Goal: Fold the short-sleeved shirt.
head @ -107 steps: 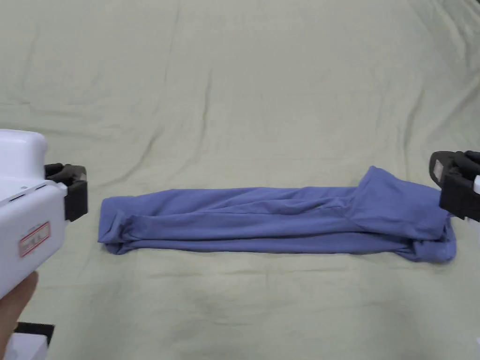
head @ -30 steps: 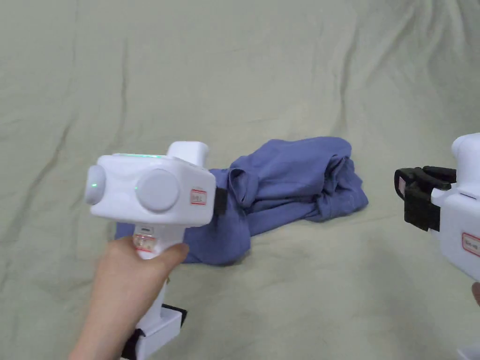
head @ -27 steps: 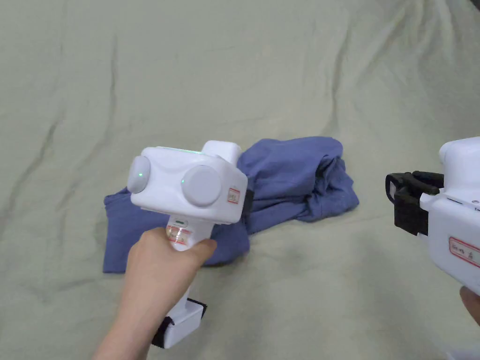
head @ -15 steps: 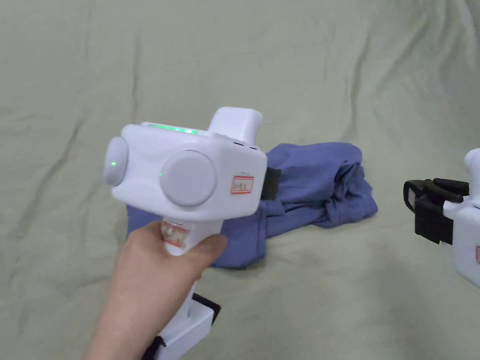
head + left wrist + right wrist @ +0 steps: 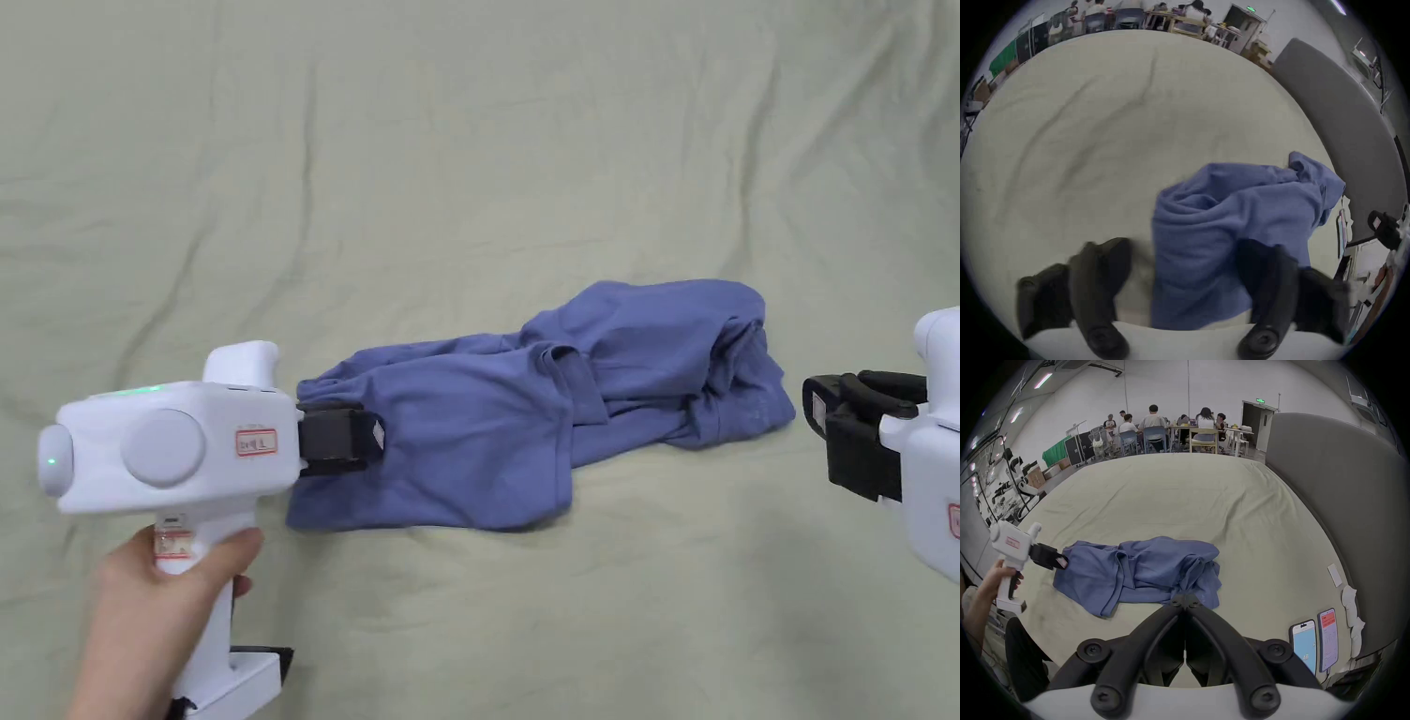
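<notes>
A blue short-sleeved shirt (image 5: 487, 441) lies in a loose, rumpled fold on the pale green sheet (image 5: 469, 141). Its right end is bunched up. My left gripper (image 5: 361, 436) sits at the shirt's left edge. In the left gripper view the shirt (image 5: 1240, 207) runs between that gripper's (image 5: 1182, 246) wide-apart jaws, nearer the right one, and neither presses on it. My right gripper (image 5: 825, 412) hovers just right of the shirt, apart from it. In the right gripper view its (image 5: 1184, 600) jaws meet tip to tip with nothing between them, in front of the shirt (image 5: 1150, 567).
Two phones (image 5: 1304, 645) lie at the bed's right edge beside a grey padded headboard (image 5: 1337, 506). A white card (image 5: 1335, 574) and a white cloth (image 5: 1349, 603) lie there too. Several people sit at tables (image 5: 1203, 430) beyond the bed's far edge.
The shirt was a long strip; its left end now lies folded over toward the right. My left gripper has drawn back left and down to the shirt's edge. The right gripper has barely moved.
</notes>
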The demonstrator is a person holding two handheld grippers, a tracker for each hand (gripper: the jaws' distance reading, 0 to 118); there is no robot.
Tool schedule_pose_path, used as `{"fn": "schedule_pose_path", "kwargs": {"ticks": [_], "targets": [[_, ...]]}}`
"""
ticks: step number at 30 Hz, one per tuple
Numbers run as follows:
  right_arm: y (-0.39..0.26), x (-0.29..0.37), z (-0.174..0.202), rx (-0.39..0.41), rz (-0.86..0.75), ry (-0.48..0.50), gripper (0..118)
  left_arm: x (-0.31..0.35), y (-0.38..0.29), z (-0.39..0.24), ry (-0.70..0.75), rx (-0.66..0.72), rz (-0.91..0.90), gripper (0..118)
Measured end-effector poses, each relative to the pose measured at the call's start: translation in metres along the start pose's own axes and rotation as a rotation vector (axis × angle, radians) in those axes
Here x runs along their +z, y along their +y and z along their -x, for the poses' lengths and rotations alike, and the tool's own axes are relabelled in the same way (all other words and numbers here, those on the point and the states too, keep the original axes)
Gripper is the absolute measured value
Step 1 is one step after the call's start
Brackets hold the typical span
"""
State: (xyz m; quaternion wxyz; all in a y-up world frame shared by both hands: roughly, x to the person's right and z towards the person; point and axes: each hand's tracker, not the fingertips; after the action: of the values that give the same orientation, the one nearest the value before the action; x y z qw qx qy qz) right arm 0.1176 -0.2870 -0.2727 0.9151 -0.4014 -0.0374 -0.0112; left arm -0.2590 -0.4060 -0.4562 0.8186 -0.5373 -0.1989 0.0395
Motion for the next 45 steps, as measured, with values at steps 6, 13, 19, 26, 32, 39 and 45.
{"fn": "schedule_pose_path", "kwargs": {"ticks": [6, 13, 19, 26, 32, 39, 45], "targets": [[-0.002, -0.003, -0.004, 0.011, 0.017, -0.023, 2, 0.024, 0.003, 0.016, -0.009, 0.031, -0.045, 23], [0.002, -0.002, -0.001, 0.002, 0.003, -0.005, 2, 0.082, 0.010, 0.041, 0.012, 0.098, -0.047, 17], [0.005, -0.003, 0.001, 0.001, -0.022, 0.026, 2, 0.146, 0.006, 0.088, 0.090, 0.300, -0.135, 17], [0.004, -0.011, -0.006, -0.031, -0.024, 0.059, 2, 0.131, 0.038, 0.013, 0.011, 0.198, -0.135, 17], [-0.004, -0.006, -0.027, -0.068, -0.024, 0.034, 2, 0.046, 0.080, -0.095, -0.189, 0.060, -0.037, 17], [-0.018, -0.001, -0.056, -0.132, 0.001, -0.021, 2, -0.023, 0.076, -0.138, -0.253, 0.132, 0.078, 27], [-0.022, -0.004, -0.059, -0.146, 0.012, -0.019, 2, 0.061, 0.078, -0.133, -0.229, -0.068, -0.131, 102]]}}
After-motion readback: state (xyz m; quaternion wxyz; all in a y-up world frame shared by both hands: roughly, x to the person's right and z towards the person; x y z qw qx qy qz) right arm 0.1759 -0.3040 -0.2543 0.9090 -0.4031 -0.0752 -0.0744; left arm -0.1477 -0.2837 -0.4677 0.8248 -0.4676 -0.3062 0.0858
